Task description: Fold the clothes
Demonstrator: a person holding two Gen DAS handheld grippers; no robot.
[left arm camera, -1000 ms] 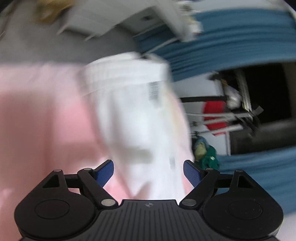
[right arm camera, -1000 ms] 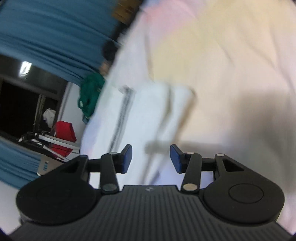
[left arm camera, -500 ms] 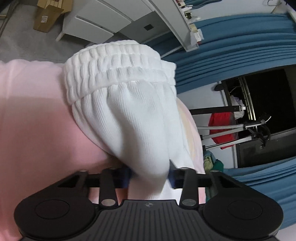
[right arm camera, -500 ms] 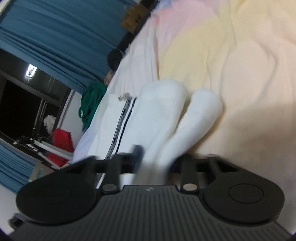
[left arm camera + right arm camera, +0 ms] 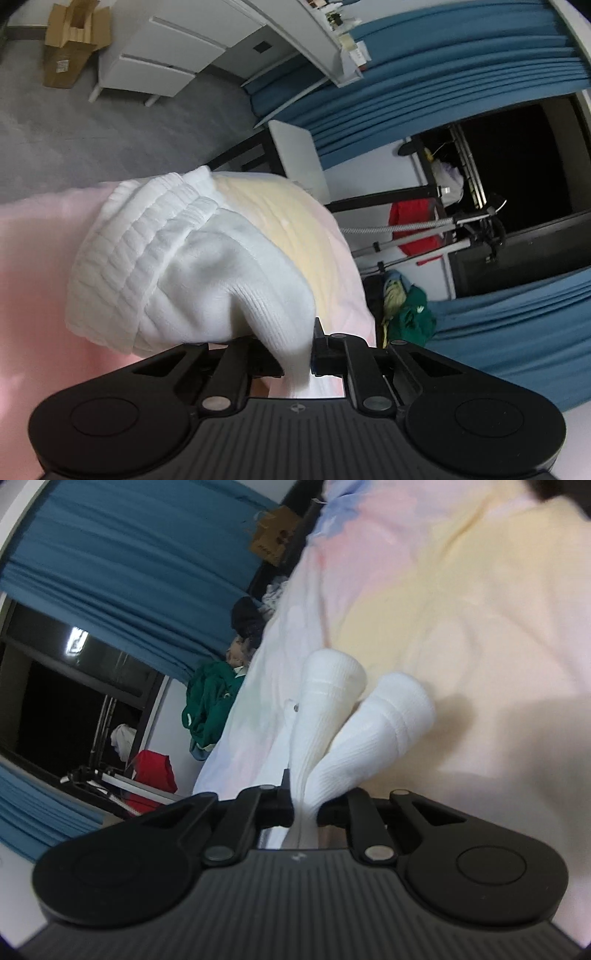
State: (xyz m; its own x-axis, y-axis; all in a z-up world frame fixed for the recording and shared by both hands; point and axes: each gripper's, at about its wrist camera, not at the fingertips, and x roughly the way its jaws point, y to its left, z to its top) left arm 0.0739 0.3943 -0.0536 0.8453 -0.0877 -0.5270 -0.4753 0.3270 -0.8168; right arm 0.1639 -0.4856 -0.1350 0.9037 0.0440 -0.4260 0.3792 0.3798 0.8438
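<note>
the left wrist view looks along its fingers [image 5: 327, 354] across the bed [image 5: 44, 266] toward the blue curtains [image 5: 424, 85], very near the white socks [image 5: 177, 266]. the right wrist view faces over the same bed [image 5: 461, 620], equally close. both share the green garment [image 5: 413, 314] [image 5: 210, 701].

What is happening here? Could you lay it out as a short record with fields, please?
Item handled: white socks, ribbed knit
Left gripper: jaws shut on the socks near the cuff end
Right gripper: jaws shut on the socks, both toe ends sticking out ahead
Surface: bed cover, pastel pink and yellow
Beside the bed: green garment in a heap
Background: blue curtains, dark window, white drawers, cardboard box
</note>
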